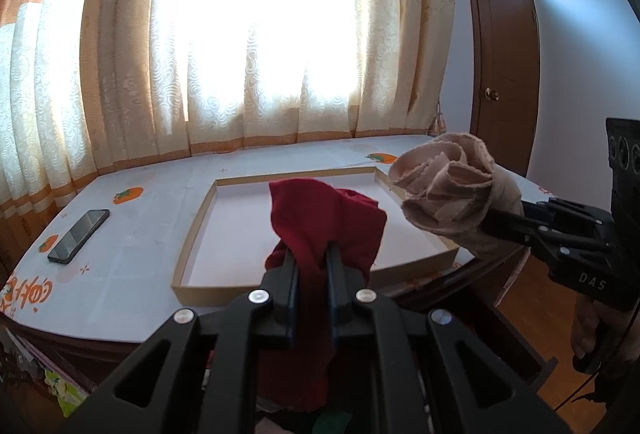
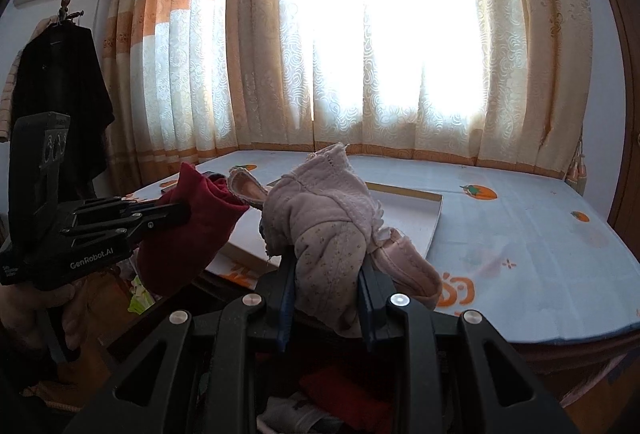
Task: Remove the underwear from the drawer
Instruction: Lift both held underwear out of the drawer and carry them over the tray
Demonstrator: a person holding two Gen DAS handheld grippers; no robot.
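Note:
My left gripper (image 1: 312,262) is shut on red underwear (image 1: 324,222), held above the table's front edge; it also shows in the right wrist view (image 2: 182,211) with the red underwear (image 2: 192,226). My right gripper (image 2: 326,266) is shut on beige-pink underwear (image 2: 324,230), held up beside the left one; in the left wrist view the right gripper (image 1: 496,224) carries the beige underwear (image 1: 448,193) rolled up. The open drawer (image 2: 340,398) lies below both grippers with more clothes inside, mostly hidden by the gripper bodies.
A shallow cardboard tray (image 1: 200,234) lies on the table (image 1: 120,266), which has a white cloth with orange prints. A black phone (image 1: 79,236) lies at the table's left. Curtains hang behind. A brown door (image 1: 504,73) stands right. A dark coat (image 2: 60,93) hangs left.

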